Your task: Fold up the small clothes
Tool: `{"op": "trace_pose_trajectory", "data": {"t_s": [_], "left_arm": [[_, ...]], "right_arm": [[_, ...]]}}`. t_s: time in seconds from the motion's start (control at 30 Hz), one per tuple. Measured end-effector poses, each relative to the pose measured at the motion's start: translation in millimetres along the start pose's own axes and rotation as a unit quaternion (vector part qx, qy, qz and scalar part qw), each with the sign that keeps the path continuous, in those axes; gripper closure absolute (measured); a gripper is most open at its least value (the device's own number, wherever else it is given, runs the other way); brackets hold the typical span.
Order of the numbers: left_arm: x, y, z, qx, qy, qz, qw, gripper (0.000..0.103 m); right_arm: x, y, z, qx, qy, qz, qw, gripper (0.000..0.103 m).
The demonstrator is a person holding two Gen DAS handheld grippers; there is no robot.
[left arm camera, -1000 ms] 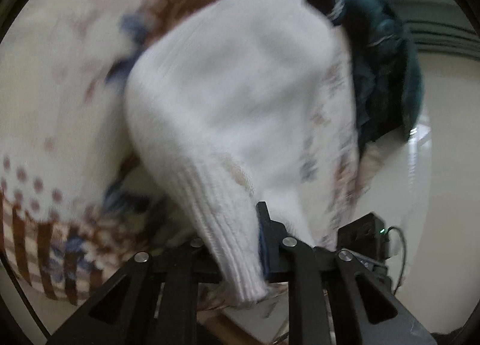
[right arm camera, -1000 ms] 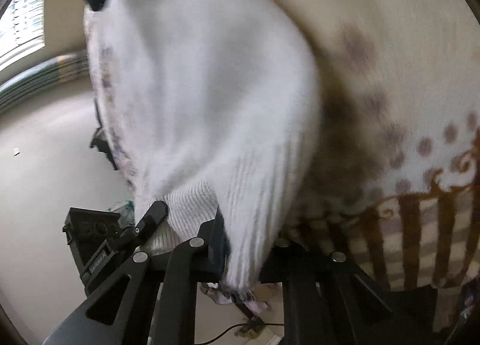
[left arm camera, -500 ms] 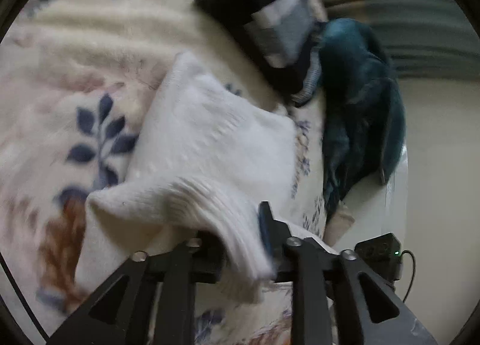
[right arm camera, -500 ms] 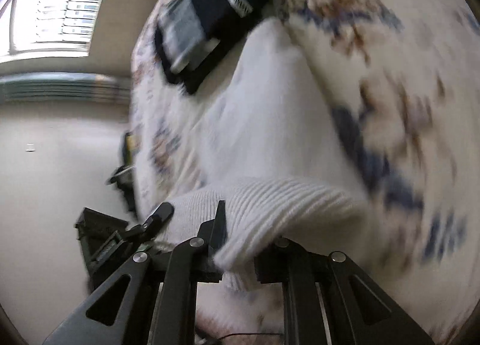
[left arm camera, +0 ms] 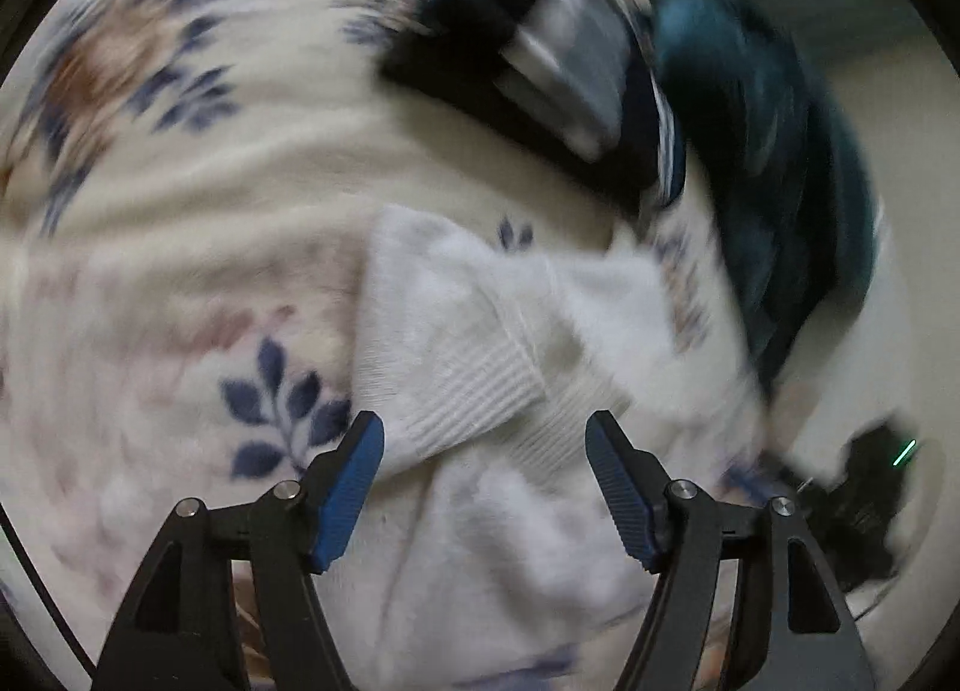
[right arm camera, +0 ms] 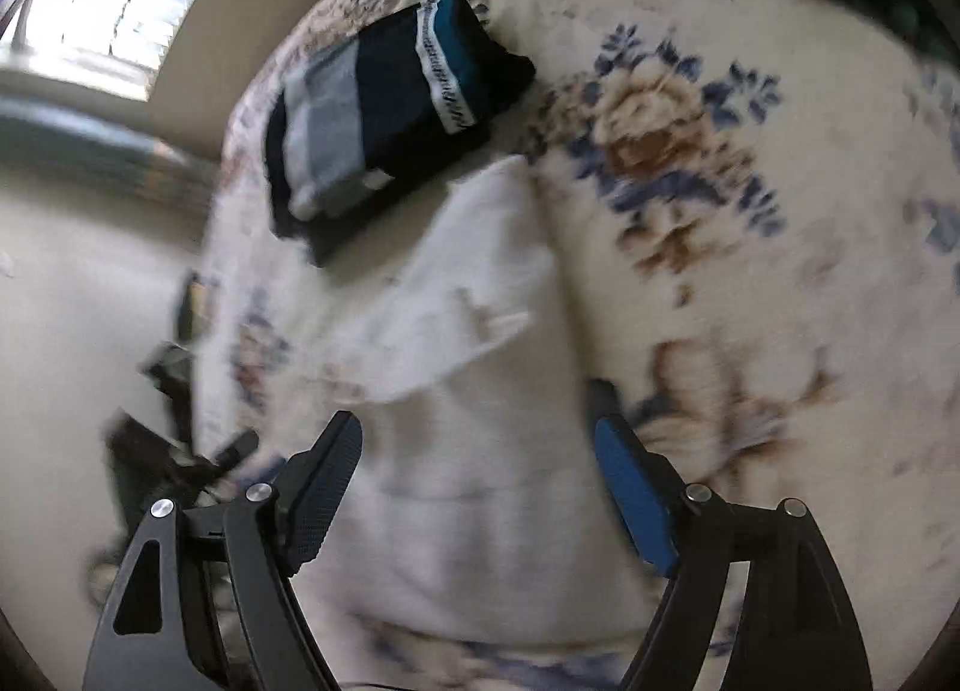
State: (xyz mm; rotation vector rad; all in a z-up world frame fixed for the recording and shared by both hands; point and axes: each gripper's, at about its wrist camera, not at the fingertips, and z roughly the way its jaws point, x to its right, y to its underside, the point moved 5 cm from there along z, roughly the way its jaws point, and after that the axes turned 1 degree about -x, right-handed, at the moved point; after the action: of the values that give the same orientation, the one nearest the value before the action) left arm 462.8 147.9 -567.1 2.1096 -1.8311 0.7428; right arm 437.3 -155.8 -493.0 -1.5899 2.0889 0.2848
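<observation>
A small white knit garment (left arm camera: 480, 355) lies folded over on a cream floral blanket (left arm camera: 180, 199), its ribbed hem facing my left gripper (left arm camera: 485, 439). That gripper hangs just above the hem with its jaws opening and its blue pads clear of the cloth. In the right wrist view the same white garment (right arm camera: 480, 391) spreads below my right gripper (right arm camera: 477, 439), whose jaws are also opening wide with nothing pressed between the pads. Both views are blurred.
A folded dark navy and grey garment (right arm camera: 384, 114) lies on the blanket (right arm camera: 780, 283) beyond the white one. A teal garment (left arm camera: 774, 162) is heaped at the blanket's edge. A black device (left arm camera: 864, 499) sits on the pale floor (right arm camera: 72, 331) beside it. A window (right arm camera: 132, 0) is at the far left.
Both grippers carried the white garment down onto the blanket, folding it over, then let go of its ribbed hem. Both sets of jaws went from shut on the hem to wide apart.
</observation>
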Motion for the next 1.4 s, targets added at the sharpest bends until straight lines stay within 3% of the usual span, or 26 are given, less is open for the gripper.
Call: {"op": "trace_pose_trajectory", "data": {"t_s": [0.13,0.2,0.23,0.27,0.3,0.33,0.4,0.53,0.63,0.73,0.8,0.83,0.87,0.9,0.93,0.97,1.0,1.07,1.13,1.17,1.2,1.23,1.4], "left_arm": [[14.7,12.7,35.9,-0.035,-0.070,0.073,0.9942,0.037],[15.8,17.1,35.2,-0.019,-0.077,0.085,0.9932,0.061],[12.8,18.6,32.6,-0.014,-0.092,0.082,0.9923,0.092],[10.3,18.0,27.0,-0.004,-0.087,0.071,0.9937,0.095],[8.1,15.9,18.4,0.014,-0.077,0.057,0.9953,0.097],[4.5,15.7,7.9,0.031,-0.075,0.046,0.9956,0.097],[-3.3,14.6,-7.1,0.049,-0.075,0.025,0.9957,0.097],[-22.5,19.4,-38.6,0.079,-0.070,-0.029,0.9940,0.098],[-33.7,16.5,-32.0,0.078,-0.074,-0.047,0.9931,0.098],[-46.3,7.9,-19.0,0.071,-0.082,-0.065,0.9920,0.098],[-52.7,5.6,-10.8,0.048,-0.036,-0.093,0.9939,0.096],[-53.6,4.6,-6.2,0.035,-0.006,-0.109,0.9934,0.095],[-52.7,4.4,-4.2,0.028,0.009,-0.117,0.9927,0.087],[-50.5,3.7,-0.5,0.021,0.031,-0.121,0.9919,0.080],[-47.1,3.3,0.9,0.020,0.046,-0.118,0.9917,0.060],[-43.5,3.4,3.6,0.017,0.053,-0.115,0.9918,0.044],[-40.2,3.3,8.6,0.012,0.053,-0.112,0.9922,0.044],[-35.1,3.8,21.4,-0.011,0.028,-0.103,0.9943,0.044],[-31.3,2.4,25.5,0.000,0.000,-0.091,0.9959,0.050],[-27.9,1.7,23.6,0.014,-0.012,-0.082,0.9965,0.081],[-22.8,-0.1,22.5,0.017,-0.032,-0.067,0.9971,0.097],[-17.2,-2.3,17.9,0.027,-0.041,-0.053,0.9974,0.097],[13.6,-18.8,-21.9,0.082,-0.041,-0.019,0.9956,0.097]], "right_arm": [[14.4,1.8,17.3,-0.024,0.016,-0.004,1.000,0.021],[19.7,4.7,24.4,-0.026,0.008,0.002,1.000,0.027],[19.7,5.4,26.2,-0.024,-0.001,0.005,1.000,0.044],[18.5,5.3,31.3,-0.023,-0.006,0.005,1.000,0.057],[17.7,5.8,34.3,-0.023,-0.002,0.003,1.000,0.081],[16.6,6.2,36.5,-0.023,0.007,-0.001,1.000,0.090],[11.3,6.4,33.3,-0.010,0.017,-0.009,1.000,0.094],[-7.4,4.5,18.8,0.002,0.014,-0.043,0.999,0.097],[-20.4,-2.6,12.5,0.007,0.021,-0.080,0.997,0.097],[-21.9,-10.3,24.1,-0.022,0.027,-0.096,0.995,0.096],[-19.3,-13.4,37.4,-0.057,0.031,-0.099,0.993,0.095],[-17.0,-15.0,45.4,-0.078,0.030,-0.099,0.992,0.089],[-15.7,-16.1,50.9,-0.089,0.023,-0.101,0.991,0.083],[-14.6,-17.2,54.6,-0.096,0.021,-0.102,0.990,0.064],[-14.1,-17.6,57.0,-0.099,0.017,-0.102,0.990,0.054],[-14.4,-18.1,60.3,-0.105,0.004,-0.101,0.989,0.050],[-14.7,-17.8,62.3,-0.108,0.000,-0.102,0.989,0.049],[-16.0,-17.1,66.3,-0.115,-0.001,-0.108,0.987,0.049],[-16.8,-16.3,67.4,-0.114,0.005,-0.113,0.987,0.050],[-18.5,-16.3,65.4,-0.102,0.006,-0.118,0.988,0.054],[-21.0,-16.7,62.5,-0.089,0.010,-0.124,0.988,0.082],[-23.1,-17.1,60.4,-0.081,0.015,-0.130,0.988,0.093],[-33.4,-24.5,37.6,-0.038,0.019,-0.135,0.990,0.095]]}}
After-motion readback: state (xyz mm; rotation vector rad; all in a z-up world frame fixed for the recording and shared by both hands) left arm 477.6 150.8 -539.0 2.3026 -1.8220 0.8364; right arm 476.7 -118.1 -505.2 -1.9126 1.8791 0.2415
